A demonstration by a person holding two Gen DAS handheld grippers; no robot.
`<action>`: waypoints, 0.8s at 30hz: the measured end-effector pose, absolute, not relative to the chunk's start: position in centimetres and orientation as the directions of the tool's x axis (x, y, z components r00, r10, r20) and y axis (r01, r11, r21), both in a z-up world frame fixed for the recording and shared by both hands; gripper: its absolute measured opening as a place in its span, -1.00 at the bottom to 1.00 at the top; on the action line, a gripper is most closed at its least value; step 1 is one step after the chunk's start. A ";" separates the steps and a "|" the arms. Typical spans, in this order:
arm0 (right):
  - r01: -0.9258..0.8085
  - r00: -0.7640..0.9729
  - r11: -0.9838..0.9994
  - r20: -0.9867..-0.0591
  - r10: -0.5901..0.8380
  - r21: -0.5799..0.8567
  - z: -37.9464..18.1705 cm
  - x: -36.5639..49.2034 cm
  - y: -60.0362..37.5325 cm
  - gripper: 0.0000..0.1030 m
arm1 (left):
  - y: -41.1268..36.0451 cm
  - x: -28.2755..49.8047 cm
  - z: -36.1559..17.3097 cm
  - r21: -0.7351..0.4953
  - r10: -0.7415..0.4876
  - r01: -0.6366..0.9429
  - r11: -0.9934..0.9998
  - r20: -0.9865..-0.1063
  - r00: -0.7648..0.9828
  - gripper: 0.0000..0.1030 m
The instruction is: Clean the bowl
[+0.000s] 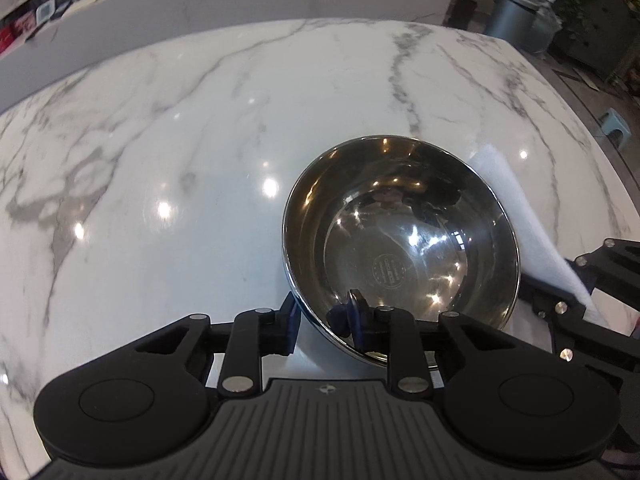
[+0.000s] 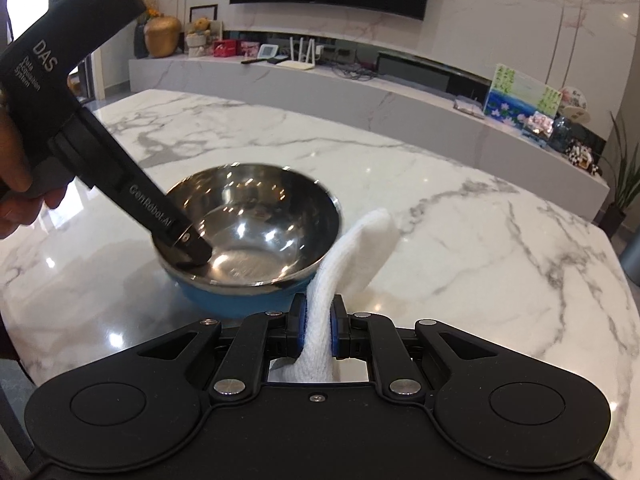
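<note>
A steel bowl (image 1: pixel 404 236) with a blue outside (image 2: pixel 256 224) stands on the white marble table (image 1: pixel 200 140). My left gripper (image 1: pixel 324 320) is shut on the bowl's near rim, one finger inside and one outside. In the right wrist view the left gripper (image 2: pixel 188 250) reaches down into the bowl's left side. My right gripper (image 2: pixel 318 330) is shut on a folded white cloth (image 2: pixel 356 248), which sticks up just right of the bowl without touching its inside. The cloth (image 1: pixel 532 232) also shows behind the bowl in the left wrist view.
The marble table (image 2: pixel 460 220) stretches wide around the bowl. A long marble TV bench (image 2: pixel 320 76) with a router, boxes and ornaments runs behind it. A metal bin (image 1: pixel 516 16) and plants stand off the table's far right.
</note>
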State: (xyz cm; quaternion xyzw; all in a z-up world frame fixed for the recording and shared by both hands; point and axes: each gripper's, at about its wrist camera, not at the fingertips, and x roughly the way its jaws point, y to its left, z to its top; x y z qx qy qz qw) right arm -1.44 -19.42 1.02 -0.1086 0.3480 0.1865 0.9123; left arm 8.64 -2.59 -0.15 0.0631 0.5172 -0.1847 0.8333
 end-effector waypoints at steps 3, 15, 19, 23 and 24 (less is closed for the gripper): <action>-0.428 0.669 0.902 -0.692 0.272 -0.060 0.5 -1.6 -19.1 -0.81 | -2.5 8.2 -0.3 -0.062 -0.252 0.400 0.914 -0.861 0.442 -0.52; -0.442 0.645 0.896 -0.710 0.281 -0.047 -0.4 -2.0 -18.6 -0.81 | -1.7 6.8 -0.4 -0.051 -0.256 0.371 0.927 -0.809 0.529 -0.26; -0.447 0.644 0.893 -0.711 0.280 -0.053 -0.4 -2.2 -18.3 -0.81 | -0.6 7.0 0.1 -0.149 -0.240 0.219 0.964 -0.843 0.482 -0.18; -0.447 0.643 0.893 -0.711 0.284 -0.048 -0.4 -2.3 -18.2 -0.81 | -0.1 6.5 0.2 -0.188 -0.232 0.141 0.972 -0.855 0.463 -0.06; -0.446 0.644 0.894 -0.711 0.283 -0.049 -0.4 -2.3 -18.1 -0.81 | 0.0 6.4 0.3 -0.195 -0.233 0.129 0.972 -0.856 0.461 -0.06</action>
